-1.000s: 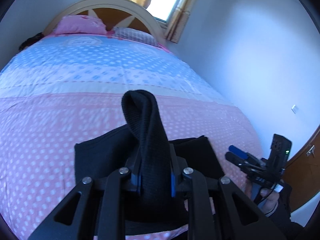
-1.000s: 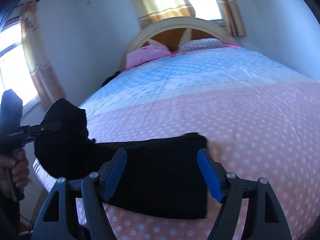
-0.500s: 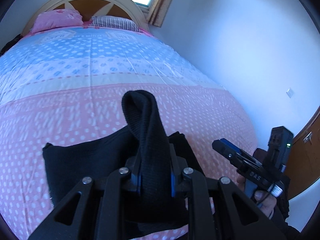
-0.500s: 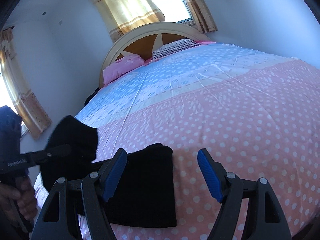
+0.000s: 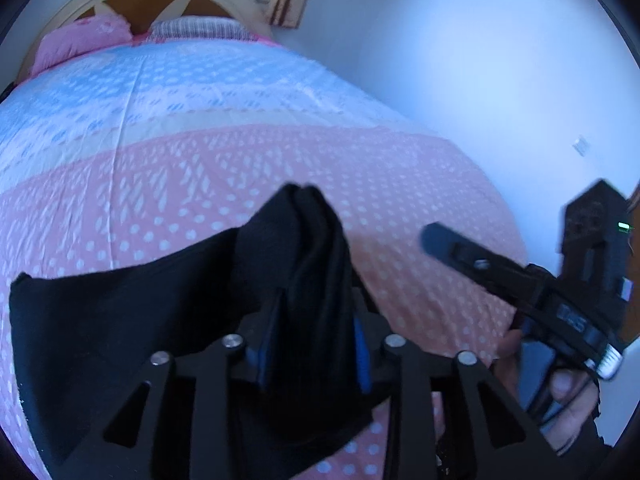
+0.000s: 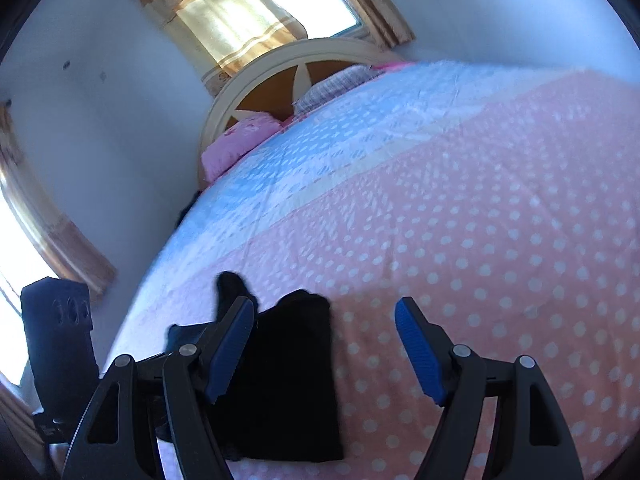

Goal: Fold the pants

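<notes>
Just one black pants (image 5: 120, 304), left tongs (image 5: 312, 340) clamping it, right tongs (image 6: 324, 344) spread.

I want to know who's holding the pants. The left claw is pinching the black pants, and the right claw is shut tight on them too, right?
Not quite. The right claw is open and holds nothing, as the right wrist view shows. The left claw is indeed pinching the black pants.

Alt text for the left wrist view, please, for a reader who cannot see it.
The left gripper is shut on a bunched fold of black pants, lifted above a pink polka-dot bedspread. To the right a hand holds the right gripper; pillows lie by the headboard.
</notes>
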`<move>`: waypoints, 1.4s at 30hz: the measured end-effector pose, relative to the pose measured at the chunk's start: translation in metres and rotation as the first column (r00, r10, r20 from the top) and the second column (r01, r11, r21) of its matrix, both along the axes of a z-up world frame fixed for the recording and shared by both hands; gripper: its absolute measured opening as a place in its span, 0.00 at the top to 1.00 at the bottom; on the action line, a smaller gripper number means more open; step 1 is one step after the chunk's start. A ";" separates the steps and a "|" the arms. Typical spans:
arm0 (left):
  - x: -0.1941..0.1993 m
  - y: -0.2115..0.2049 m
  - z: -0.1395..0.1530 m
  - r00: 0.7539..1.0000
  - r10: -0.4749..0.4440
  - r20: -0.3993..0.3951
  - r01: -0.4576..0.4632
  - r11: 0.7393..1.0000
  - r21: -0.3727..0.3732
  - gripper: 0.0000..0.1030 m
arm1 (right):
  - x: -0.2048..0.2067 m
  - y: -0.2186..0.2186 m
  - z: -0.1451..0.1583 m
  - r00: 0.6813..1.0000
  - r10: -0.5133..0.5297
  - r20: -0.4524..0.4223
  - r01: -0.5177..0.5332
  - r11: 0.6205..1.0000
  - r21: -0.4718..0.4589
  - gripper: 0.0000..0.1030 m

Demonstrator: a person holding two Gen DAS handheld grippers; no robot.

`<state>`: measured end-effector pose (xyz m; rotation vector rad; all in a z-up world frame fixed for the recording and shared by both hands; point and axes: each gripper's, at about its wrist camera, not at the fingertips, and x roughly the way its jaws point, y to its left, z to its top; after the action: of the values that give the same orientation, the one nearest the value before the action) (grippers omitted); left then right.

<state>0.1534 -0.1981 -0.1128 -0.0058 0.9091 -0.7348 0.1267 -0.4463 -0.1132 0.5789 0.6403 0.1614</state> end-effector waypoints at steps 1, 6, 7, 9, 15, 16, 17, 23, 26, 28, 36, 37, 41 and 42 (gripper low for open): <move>-0.003 0.004 0.005 1.000 -0.009 0.013 0.009 1.000 -0.014 0.60 | 0.000 -0.001 0.000 1.000 0.011 -0.003 -0.011 1.000 0.023 0.28; -0.026 0.055 0.030 0.986 0.051 0.161 -0.043 0.998 -0.051 0.32 | -0.005 0.008 0.014 0.998 0.067 0.020 -0.068 0.997 0.043 0.28; -0.028 0.067 0.031 0.978 0.082 0.190 -0.074 0.996 -0.045 0.26 | -0.005 0.014 0.016 0.996 0.088 0.017 -0.089 0.995 0.040 0.28; -0.024 0.092 0.028 0.959 0.153 0.237 -0.155 0.988 -0.014 0.25 | -0.005 0.026 0.017 0.991 0.131 0.000 -0.131 0.991 0.012 0.28; 0.011 0.143 -0.012 0.931 0.308 0.196 -0.329 0.940 0.088 0.25 | -0.001 0.068 -0.003 0.966 0.194 -0.168 -0.222 0.961 -0.164 0.70; 0.016 0.148 -0.021 0.930 0.329 0.164 -0.347 0.933 0.097 0.25 | -0.001 0.071 -0.008 0.962 0.196 -0.191 -0.230 0.956 -0.181 0.81; 0.019 0.152 -0.027 0.931 0.339 0.139 -0.353 0.931 0.097 0.25 | -0.002 0.071 -0.012 0.960 0.186 -0.208 -0.227 0.953 -0.198 0.81; 0.013 0.148 -0.041 0.940 0.320 0.117 -0.330 0.940 0.081 0.24 | -0.005 0.051 -0.024 0.959 0.161 -0.234 -0.208 0.960 -0.189 0.84; 0.008 0.143 -0.048 0.941 0.307 0.142 -0.324 0.939 0.117 0.21 | -0.001 0.055 -0.027 0.966 0.143 -0.217 -0.197 0.947 -0.252 0.84; 0.009 0.146 -0.052 0.941 0.309 0.141 -0.326 0.938 0.122 0.20 | 0.002 0.057 -0.028 0.966 0.145 -0.216 -0.201 0.942 -0.269 0.84; -0.013 0.193 -0.035 0.908 0.394 0.144 -0.401 0.916 0.022 0.19 | -0.005 0.069 0.016 0.987 0.139 -0.078 -0.157 0.931 -0.329 0.58; -0.016 0.198 -0.038 0.908 0.399 0.128 -0.404 0.915 0.016 0.19 | -0.002 0.079 0.025 0.983 0.177 -0.057 -0.186 0.929 -0.320 0.49; -0.024 0.196 -0.054 0.919 0.382 0.097 -0.386 0.922 0.028 0.19 | 0.034 0.146 0.050 0.906 0.422 -0.042 -0.417 0.867 -0.275 0.37; -0.025 0.196 -0.057 0.918 0.387 0.091 -0.390 0.921 0.021 0.19 | 0.046 0.169 0.052 0.880 0.471 -0.064 -0.468 0.835 -0.289 0.37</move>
<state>0.1284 -0.0021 -0.1693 -0.1181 0.8077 -0.3434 0.1730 -0.2777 -0.0616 0.1175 0.7738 0.5223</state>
